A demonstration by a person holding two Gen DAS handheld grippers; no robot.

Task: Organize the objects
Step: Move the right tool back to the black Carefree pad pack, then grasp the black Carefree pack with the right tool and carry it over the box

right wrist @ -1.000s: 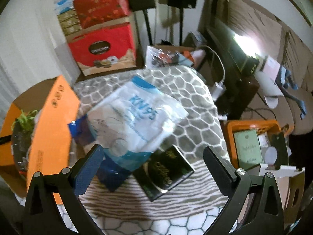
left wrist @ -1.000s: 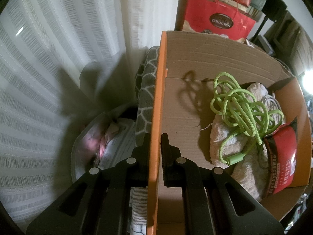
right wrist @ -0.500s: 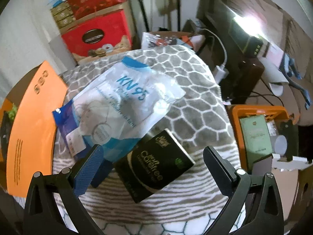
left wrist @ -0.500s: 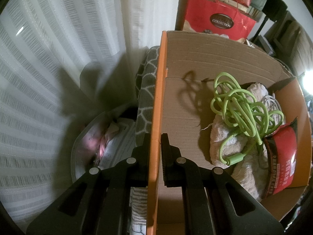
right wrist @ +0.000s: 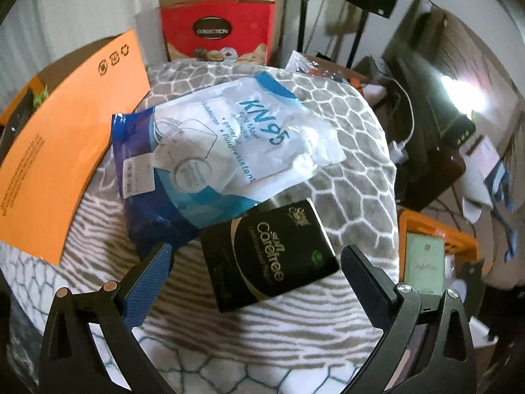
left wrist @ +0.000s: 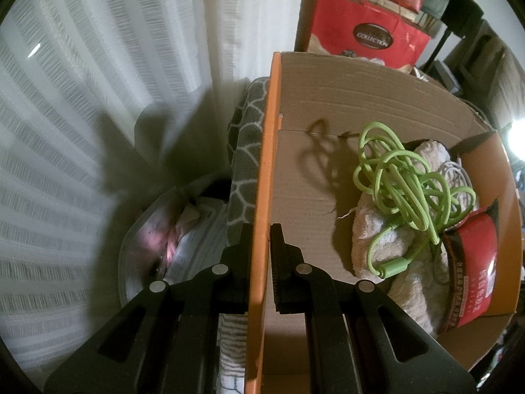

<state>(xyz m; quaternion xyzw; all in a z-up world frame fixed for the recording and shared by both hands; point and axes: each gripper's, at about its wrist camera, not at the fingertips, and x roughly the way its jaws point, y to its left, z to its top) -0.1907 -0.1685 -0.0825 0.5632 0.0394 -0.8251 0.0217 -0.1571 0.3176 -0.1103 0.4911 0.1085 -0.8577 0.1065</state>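
My left gripper (left wrist: 261,239) is shut on the orange wall of a cardboard box (left wrist: 262,177), one finger on each side. Inside the box lie a green rope (left wrist: 403,190), a white fleecy cloth (left wrist: 384,239) and a red packet (left wrist: 475,262). My right gripper (right wrist: 256,256) is open and empty, just above a black Carefree box (right wrist: 269,262). A white and blue KN95 mask bag (right wrist: 223,144) lies partly over that black box on the grey patterned blanket (right wrist: 354,151). The orange box (right wrist: 65,151) stands at the left of the right wrist view.
A white curtain (left wrist: 98,98) hangs left of the box. A red gift bag (right wrist: 220,29) stands behind the blanket. An orange crate (right wrist: 436,246) with small items sits low on the right, near a dark cabinet (right wrist: 426,124) with cables.
My right gripper has moved right and closer to the blanket, so the black box and mask bag now sit centred before its open fingers. My left gripper has not moved.
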